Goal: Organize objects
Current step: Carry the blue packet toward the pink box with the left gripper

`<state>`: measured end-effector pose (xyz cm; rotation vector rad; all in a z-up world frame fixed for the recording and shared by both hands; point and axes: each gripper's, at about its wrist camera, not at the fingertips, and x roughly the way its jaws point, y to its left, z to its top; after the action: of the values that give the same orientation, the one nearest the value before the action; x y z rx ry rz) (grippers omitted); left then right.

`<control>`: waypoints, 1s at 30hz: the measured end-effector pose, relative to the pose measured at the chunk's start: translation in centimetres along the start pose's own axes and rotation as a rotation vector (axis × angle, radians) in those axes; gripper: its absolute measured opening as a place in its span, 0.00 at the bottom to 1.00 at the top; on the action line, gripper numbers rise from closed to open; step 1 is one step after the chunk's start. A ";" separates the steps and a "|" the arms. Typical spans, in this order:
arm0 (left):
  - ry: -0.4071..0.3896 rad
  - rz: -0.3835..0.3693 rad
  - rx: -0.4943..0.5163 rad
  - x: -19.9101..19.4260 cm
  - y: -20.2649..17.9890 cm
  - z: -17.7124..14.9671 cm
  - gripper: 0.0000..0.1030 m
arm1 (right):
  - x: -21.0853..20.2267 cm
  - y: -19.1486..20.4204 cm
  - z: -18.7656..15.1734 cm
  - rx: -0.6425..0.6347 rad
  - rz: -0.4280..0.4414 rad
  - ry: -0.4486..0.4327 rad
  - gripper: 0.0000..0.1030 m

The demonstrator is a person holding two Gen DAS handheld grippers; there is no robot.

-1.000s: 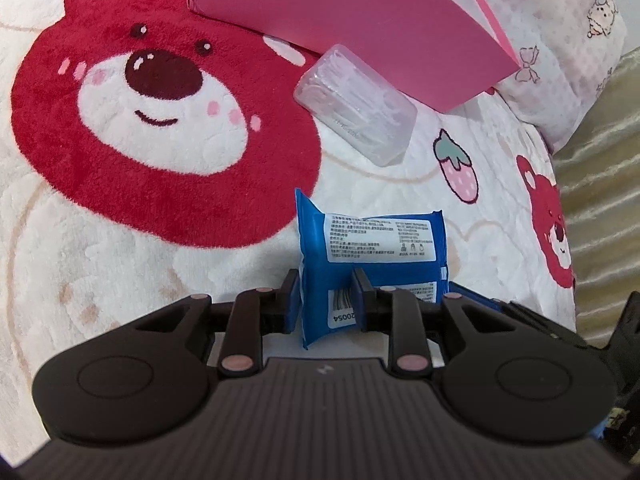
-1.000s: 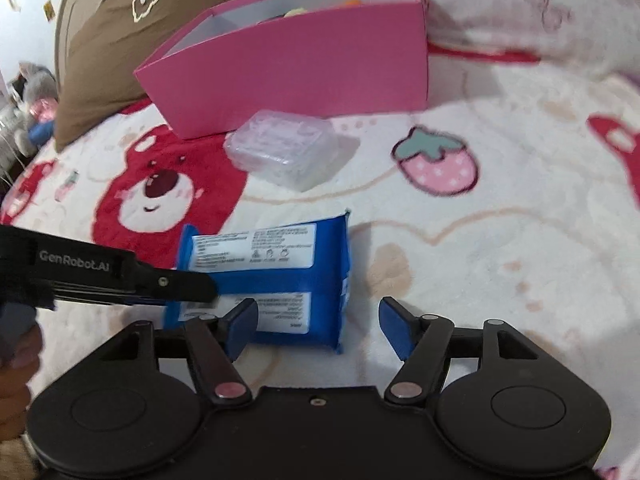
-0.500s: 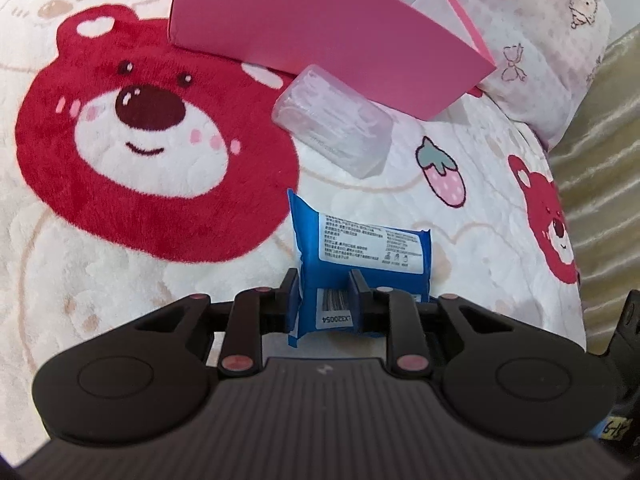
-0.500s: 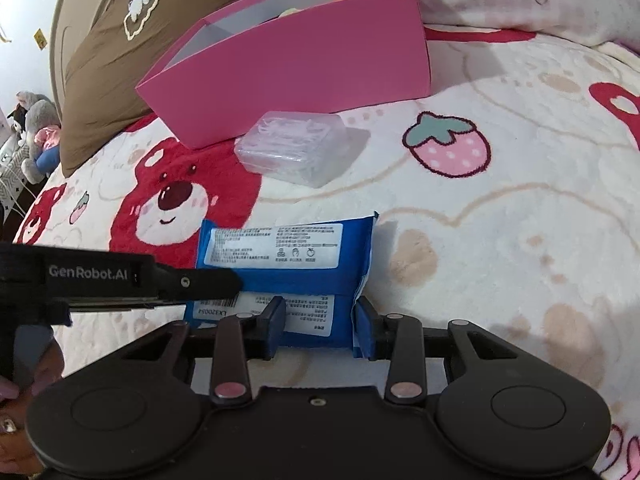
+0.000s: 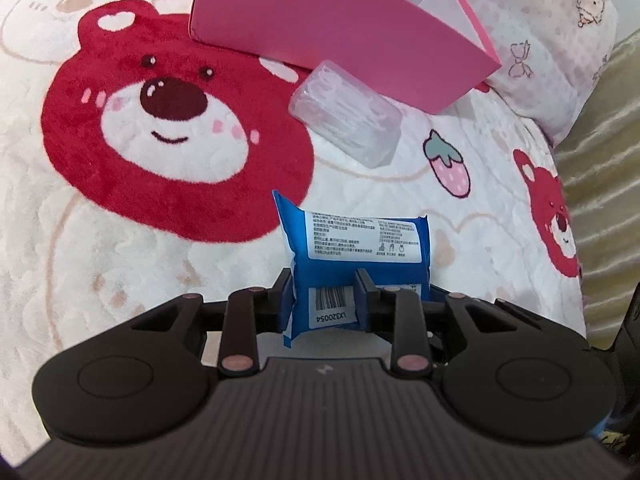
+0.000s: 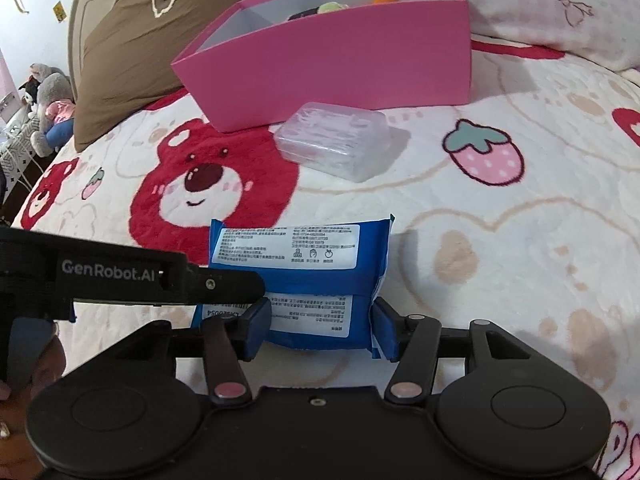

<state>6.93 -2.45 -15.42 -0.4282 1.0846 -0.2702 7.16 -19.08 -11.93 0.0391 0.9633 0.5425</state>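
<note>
A blue wipes packet [image 5: 356,252] with white labels is held above the bear-print blanket. My left gripper [image 5: 325,300] is shut on its near end with the barcode. My right gripper [image 6: 320,320] is shut on the same packet [image 6: 304,264] from another side. The left gripper's body [image 6: 132,272] crosses the left of the right wrist view. A pink open box [image 6: 340,60] stands beyond, with small items inside; it also shows in the left wrist view [image 5: 332,20]. A clear plastic case [image 6: 334,142] lies on the blanket in front of the box and shows in the left wrist view [image 5: 346,114] too.
A brown pillow [image 6: 132,32] lies behind the box at left. A pink patterned pillow [image 5: 560,40] lies at the far right. Plush toys [image 6: 48,108] sit off the bed's left edge. The bed edge and a beige cover [image 5: 600,160] are at right.
My right gripper has closed on the blue packet, which was between its open fingers a second ago. Both grippers have lifted the packet, and the box interior has come into view.
</note>
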 end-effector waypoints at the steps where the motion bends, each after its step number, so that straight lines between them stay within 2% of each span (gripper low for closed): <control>1: 0.000 -0.003 0.000 -0.2 0.1 0.1 0.27 | -0.1 0.2 0.1 -0.012 0.000 -0.003 0.60; 4: 0.004 -0.006 0.011 -0.9 0.0 0.4 0.34 | -0.6 0.9 0.4 -0.047 0.024 -0.004 0.66; 6: -0.009 0.029 0.052 -1.6 -0.6 0.4 0.34 | -1.1 1.4 0.6 -0.074 0.060 -0.018 0.71; 8: -0.027 0.025 0.053 -2.6 -0.7 0.5 0.34 | -1.5 2.1 0.7 -0.099 0.082 -0.028 0.75; 10: -0.019 0.007 0.057 -3.3 -0.8 0.6 0.34 | -1.8 2.7 1.0 -0.129 0.067 -0.039 0.78; 12: -0.025 0.023 0.063 -3.9 -1.0 0.6 0.36 | -2.1 3.0 1.4 -0.135 0.072 -0.040 0.80; 18: -0.072 0.043 0.041 -6.1 -1.6 0.7 0.36 | -3.3 4.8 2.0 -0.170 0.068 -0.070 0.83; 22: -0.074 0.019 0.021 -7.3 -1.6 1.2 0.36 | -4.5 5.4 2.4 -0.185 0.064 -0.101 0.84; 30: -0.111 0.031 0.048 -9.6 -3.2 2.2 0.36 | -6.4 6.9 4.0 -0.238 0.059 -0.140 0.88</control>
<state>4.59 -0.80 -5.44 -0.3784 0.9737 -0.2419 4.57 -15.16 -2.82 -0.1072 0.7582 0.6966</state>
